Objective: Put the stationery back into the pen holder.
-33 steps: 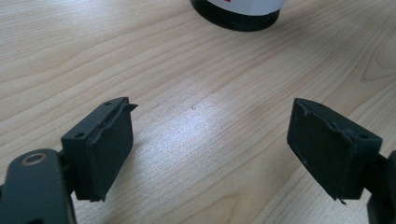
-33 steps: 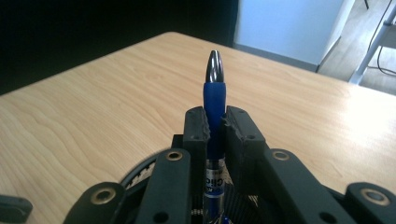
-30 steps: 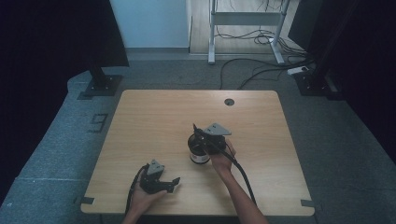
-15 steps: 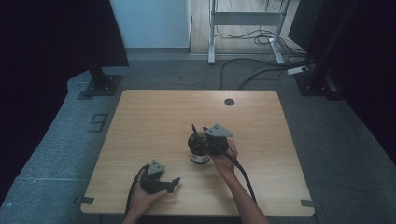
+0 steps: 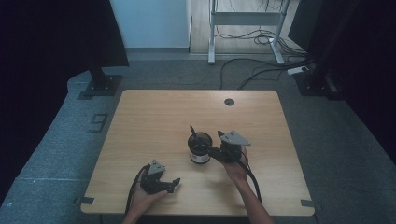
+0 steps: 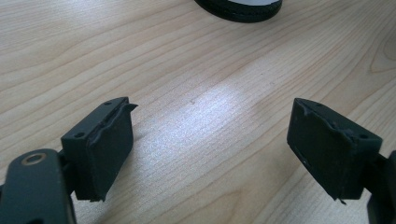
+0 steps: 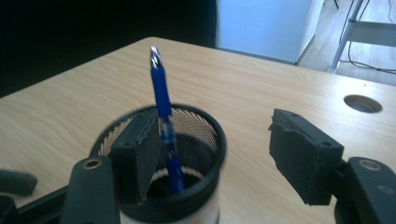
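Holding the right gripper [image 7: 220, 156] at the rim of a black mesh cup [image 5: 199, 151], right of centre on the tabletop [image 5: 154, 121], jaws having just been opening and now standing spread, pressing nothing. Keeping a blue pen [image 7: 161, 88] leaning in that cup, just beside the one jaw reaching inside the rim. Resting the left gripper [image 5: 173, 183] by the near edge, left of the cup and well apart from it, jaws gaping over bare wood.

Pen holder [image 6: 239, 8]: cut off by the left gripper view's top edge.
Pen [image 7: 164, 126]: blurred; lower end hidden inside holder.
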Demonstrator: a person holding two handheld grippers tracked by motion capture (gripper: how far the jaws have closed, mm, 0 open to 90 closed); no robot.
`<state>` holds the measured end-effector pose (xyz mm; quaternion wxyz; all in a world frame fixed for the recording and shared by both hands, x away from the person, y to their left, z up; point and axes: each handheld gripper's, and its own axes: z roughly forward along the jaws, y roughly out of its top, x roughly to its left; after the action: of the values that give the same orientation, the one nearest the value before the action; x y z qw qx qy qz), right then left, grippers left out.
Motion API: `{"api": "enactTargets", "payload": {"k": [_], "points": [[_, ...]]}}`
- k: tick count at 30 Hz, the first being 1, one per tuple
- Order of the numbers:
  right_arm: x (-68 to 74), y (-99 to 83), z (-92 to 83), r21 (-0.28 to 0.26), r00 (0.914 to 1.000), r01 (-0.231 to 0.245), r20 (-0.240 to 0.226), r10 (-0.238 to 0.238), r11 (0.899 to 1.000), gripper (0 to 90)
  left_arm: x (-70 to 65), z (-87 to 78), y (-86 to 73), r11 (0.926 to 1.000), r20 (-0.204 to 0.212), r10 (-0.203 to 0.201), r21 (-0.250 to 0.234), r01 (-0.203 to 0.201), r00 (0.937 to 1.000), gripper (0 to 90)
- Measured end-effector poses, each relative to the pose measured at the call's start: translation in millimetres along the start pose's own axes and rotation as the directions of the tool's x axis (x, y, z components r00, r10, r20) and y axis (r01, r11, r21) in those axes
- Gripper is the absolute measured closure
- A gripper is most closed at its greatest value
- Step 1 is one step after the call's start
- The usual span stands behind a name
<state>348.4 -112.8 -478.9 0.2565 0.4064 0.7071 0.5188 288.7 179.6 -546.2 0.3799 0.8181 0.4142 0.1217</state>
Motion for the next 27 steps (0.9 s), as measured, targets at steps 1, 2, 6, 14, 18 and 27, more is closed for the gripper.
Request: {"api": "enactTargets", "payload": {"k": [1,2,6,14,18,27], "points": [[-2.0,-1.5,-3.0,0.002,1.0,0.002,0.005,-0.002,1.0,32.7,0.1,0.0,0.1,1.0,0.0,-0.001,0.001,0.001,1.0,14.8],[-4.4,-3.3,-6.8,0.007,1.0,0.001,0.008,-0.001,1.0,32.7,0.2,0.0,0.1,1.0,0.001,-0.001,0.001,0.001,1.0,14.8],[-11.3,-9.8,-18.0,0.019,0.9998,-0.001,0.019,0.001,1.0,32.7,-0.1,0.0,0.0,1.0,0.0,0.0,0.002,0.0,1.0,14.8],[-27.8,-35.1,-41.8,0.076,0.9982,0.006,0.059,-0.01,0.997,32.7,0.6,-0.5,-0.4,1.0,-0.001,-0.004,0.001,0.004,1.0,14.8],[-39.2,-53.1,-54.2,0.117,0.9968,-0.006,0.079,-0.004,0.993,33.0,0.8,-0.6,-0.5,1.0,-0.001,-0.003,0.003,0.003,1.0,14.8],[-63.9,-86.6,-72.2,0.169,0.9892,-0.073,0.138,0.049,0.983,33.0,1.3,-0.6,-0.4,1.0,-0.003,-0.006,0.007,0.006,1.0,14.8]]}}
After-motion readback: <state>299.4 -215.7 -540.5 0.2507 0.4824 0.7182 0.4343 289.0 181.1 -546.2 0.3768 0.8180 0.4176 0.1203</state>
